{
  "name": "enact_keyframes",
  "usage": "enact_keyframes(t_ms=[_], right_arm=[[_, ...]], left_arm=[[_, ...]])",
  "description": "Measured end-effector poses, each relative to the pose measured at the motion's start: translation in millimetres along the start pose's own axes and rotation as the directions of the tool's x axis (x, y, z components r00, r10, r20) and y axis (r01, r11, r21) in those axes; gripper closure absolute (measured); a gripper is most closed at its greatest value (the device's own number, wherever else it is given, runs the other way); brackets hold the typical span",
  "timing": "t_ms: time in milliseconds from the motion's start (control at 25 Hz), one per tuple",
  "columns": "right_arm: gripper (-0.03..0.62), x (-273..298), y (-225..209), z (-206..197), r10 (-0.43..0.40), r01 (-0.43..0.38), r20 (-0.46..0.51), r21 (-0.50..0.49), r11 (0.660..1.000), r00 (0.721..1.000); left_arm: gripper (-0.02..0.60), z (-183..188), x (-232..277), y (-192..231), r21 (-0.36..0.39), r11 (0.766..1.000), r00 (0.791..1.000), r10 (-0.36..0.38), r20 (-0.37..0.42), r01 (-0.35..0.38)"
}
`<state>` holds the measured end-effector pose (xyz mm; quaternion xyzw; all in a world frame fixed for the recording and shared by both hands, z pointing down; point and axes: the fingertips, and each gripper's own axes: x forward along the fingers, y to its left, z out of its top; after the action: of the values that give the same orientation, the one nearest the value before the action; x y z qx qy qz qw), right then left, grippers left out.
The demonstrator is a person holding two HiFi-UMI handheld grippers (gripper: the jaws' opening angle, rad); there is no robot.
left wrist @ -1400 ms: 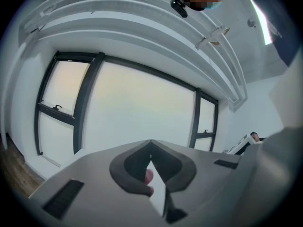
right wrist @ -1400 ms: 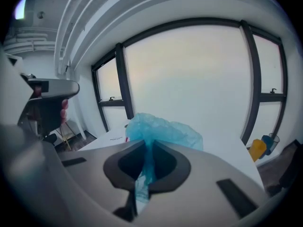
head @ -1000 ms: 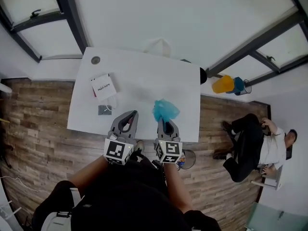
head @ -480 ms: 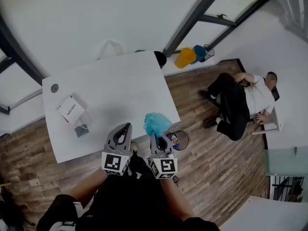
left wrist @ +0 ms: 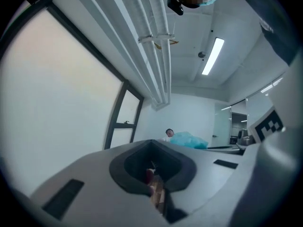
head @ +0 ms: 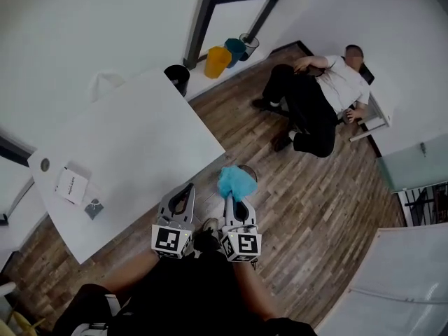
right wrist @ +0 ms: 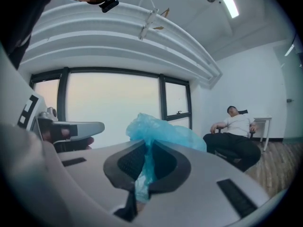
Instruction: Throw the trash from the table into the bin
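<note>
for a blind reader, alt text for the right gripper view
The right claw is shut on crumpled blue plastic trash. Behind it are a wide window and, at right, a seated person; the left claw shows at left.

Grey left tongs (head: 187, 189) and right tongs (head: 234, 203), black-and-white marker cubes (head: 171, 239), black clothing (head: 189, 292).

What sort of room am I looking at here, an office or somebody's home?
Most likely an office or meeting room: a plain white table on wood-look flooring, tall dark-framed windows, and a person lounging beside a small white desk.
</note>
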<state>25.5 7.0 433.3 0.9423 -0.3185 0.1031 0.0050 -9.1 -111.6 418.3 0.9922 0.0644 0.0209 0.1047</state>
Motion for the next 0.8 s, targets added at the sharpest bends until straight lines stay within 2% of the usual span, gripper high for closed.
enact_keyframes(t_ms=[200, 440, 640, 800], right_arm=[[0.585, -19.6, -54.1, -6.7, -0.097, 0.097, 0.003, 0.047, 0.994, 0.995], [0.585, -38.2, -129.5, -13.6, -0.158, 0.158, -0.005, 0.08, 0.984, 0.987], [0.585, -42.3, -198.9, -18.6, -0.163, 0.163, -0.001, 0.097, 0.982, 0.987], [0.585, -39.6, -251.8, -20.3, -0.153, 0.152, 0.008, 0.1, 0.983, 0.988]], left_arm=[[0.584, -11.6, 34.7, -39.5, 0.023, 0.997, 0.997, -0.071, -0.023, 0.071], [0.584, -30.3, 87.7, -92.1, 0.051, 0.993, 0.993, -0.108, -0.053, 0.111], [0.584, -43.9, 131.9, -131.3, 0.113, 0.989, 0.995, -0.09, -0.052, 0.096], [0.584, -49.0, 171.0, -163.7, 0.103, 0.991, 0.996, -0.082, -0.036, 0.086]])
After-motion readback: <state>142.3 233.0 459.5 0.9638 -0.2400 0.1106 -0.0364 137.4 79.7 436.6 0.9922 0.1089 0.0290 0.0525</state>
